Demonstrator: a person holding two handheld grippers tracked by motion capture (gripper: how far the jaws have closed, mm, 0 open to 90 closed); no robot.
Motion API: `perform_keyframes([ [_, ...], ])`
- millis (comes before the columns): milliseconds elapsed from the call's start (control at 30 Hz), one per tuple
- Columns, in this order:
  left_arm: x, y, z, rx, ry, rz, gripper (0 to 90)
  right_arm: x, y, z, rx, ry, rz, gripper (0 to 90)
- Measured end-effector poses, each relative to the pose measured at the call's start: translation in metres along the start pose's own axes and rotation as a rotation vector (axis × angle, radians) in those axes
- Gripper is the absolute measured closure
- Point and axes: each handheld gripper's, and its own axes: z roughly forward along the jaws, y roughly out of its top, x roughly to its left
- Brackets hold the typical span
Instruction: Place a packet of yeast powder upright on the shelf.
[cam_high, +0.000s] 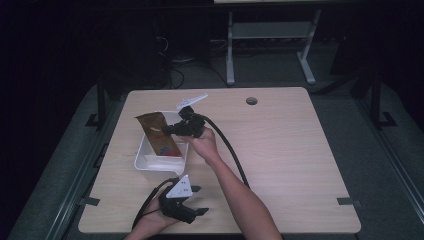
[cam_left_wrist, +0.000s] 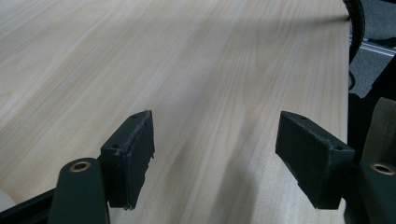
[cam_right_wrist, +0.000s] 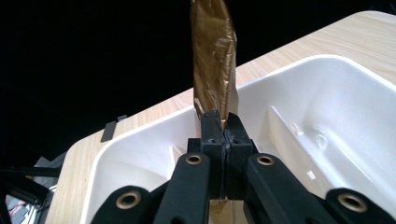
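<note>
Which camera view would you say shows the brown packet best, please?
The high view: the brown packet shows whole there, held by the right claw above the white tray. The right gripper view shows it edge-on, pinched between shut jaws. The left gripper view looks along bare tabletop.

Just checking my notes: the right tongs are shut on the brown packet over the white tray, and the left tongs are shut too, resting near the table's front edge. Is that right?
Not quite. The left tongs are open: the left gripper view shows their jaws wide apart over the bare table. The rest holds: the right tongs are shut on the brown packet over the white tray.
</note>
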Motion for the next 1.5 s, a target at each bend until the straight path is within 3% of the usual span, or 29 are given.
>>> perform_keyframes([
  [500, 0.0, 0.0, 0.001, -0.003, 0.003, 0.0, 27.5, -0.006, -0.007, -0.007, 0.002, -0.019, 0.013, 87.1],
  [700, 0.0, 0.0, 0.001, -0.003, 0.004, -0.001, 27.5, -0.011, -0.013, -0.01, 0.023, -0.013, 0.043, 83.9],
  [1233, -0.001, 0.001, 0.003, 0.003, 0.0, 0.005, 27.8, -0.016, -0.015, -0.02, 0.045, -0.026, 0.07, 62.5],
  [1500, -0.001, 0.001, 0.005, 0.0, -0.002, 0.006, 27.8, -0.016, -0.014, -0.032, 0.037, -0.018, 0.084, 57.0],
])
